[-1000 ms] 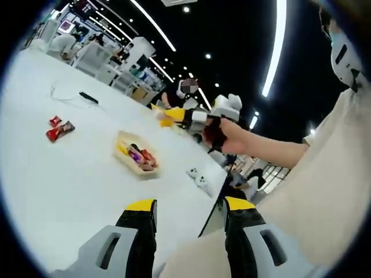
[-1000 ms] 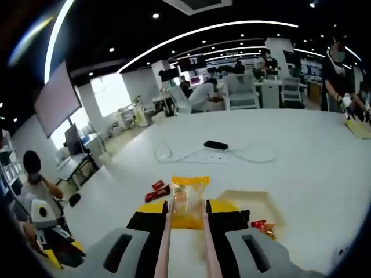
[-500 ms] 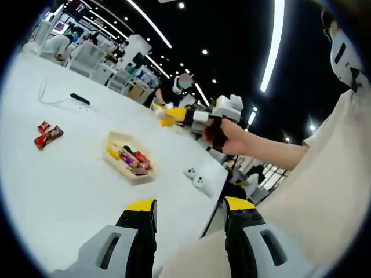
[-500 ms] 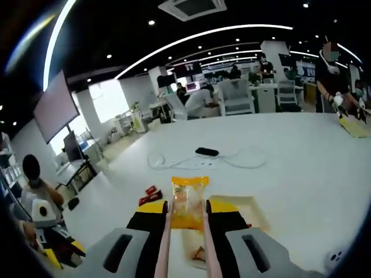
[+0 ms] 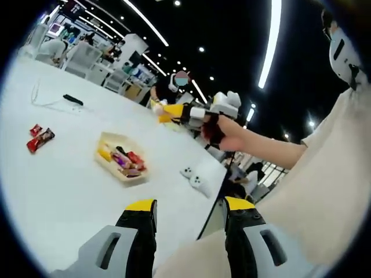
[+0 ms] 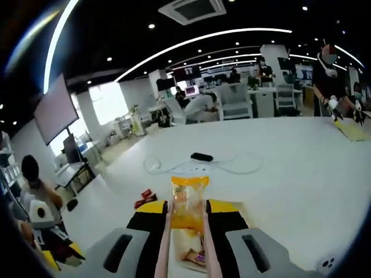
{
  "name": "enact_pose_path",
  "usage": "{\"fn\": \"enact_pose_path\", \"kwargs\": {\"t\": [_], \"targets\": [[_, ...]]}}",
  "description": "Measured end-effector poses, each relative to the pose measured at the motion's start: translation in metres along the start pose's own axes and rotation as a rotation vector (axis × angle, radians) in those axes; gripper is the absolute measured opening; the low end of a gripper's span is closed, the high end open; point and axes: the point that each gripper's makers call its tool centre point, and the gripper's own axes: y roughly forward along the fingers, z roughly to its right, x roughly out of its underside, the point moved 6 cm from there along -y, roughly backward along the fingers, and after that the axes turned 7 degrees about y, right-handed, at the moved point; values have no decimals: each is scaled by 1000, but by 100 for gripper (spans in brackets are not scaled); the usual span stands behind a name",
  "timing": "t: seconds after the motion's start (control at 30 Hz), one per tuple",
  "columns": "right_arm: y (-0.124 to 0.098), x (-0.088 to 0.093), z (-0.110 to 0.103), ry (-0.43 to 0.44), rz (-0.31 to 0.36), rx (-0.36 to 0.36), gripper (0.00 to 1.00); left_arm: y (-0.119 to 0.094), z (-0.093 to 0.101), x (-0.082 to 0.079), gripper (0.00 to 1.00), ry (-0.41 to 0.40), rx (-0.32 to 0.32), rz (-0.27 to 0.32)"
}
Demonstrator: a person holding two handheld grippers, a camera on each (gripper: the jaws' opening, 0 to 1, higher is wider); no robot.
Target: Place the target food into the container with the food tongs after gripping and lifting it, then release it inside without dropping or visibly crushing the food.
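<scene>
My right gripper (image 6: 185,209) is shut on a pair of pale food tongs (image 6: 166,234), and the tongs pinch a yellow-orange snack packet (image 6: 187,201) held in the air. Straight below it, between the jaws, lies a shallow cream tray (image 6: 181,246) with several wrapped snacks. In the left gripper view that tray (image 5: 103,165) sits mid-table. A hand holds the right gripper (image 5: 174,110) high above and to the right of it, with the packet (image 5: 164,110) at its tip. My left gripper (image 5: 190,209) is open and holds nothing, low over the table's near edge.
Two red snack packets (image 5: 36,137) (image 6: 144,198) lie on the white table left of the tray. A black device with a white cable (image 6: 202,157) lies farther back. Small white objects (image 5: 197,179) sit near the table corner. People work at the far end.
The right gripper has carried the packet forward, and the tray now lies under its jaws instead of ahead to the right. The left gripper stays open; its view has shifted a little.
</scene>
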Motion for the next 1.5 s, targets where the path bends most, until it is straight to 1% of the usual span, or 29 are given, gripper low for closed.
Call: {"fn": "enact_pose_path", "kwargs": {"t": [0.3,0.63,0.77,1.1,1.27,1.5], "targets": [[-11,-2,12,19,16,23,25,2,6,5,44,-5,1,-7],[-14,-1,19,30,21,39,25,5,9,8,44,-12,6,-12],[-14,3,22,39,20,44,25,4,8,7,44,-11,2,-14],[-8,9,18,54,9,38,25,3,3,4,44,-15,-11,-8],[-3,9,19,49,5,33,25,4,3,3,44,-13,-14,-3],[4,7,16,54,5,18,26,0,3,3,44,-10,-29,0]]}}
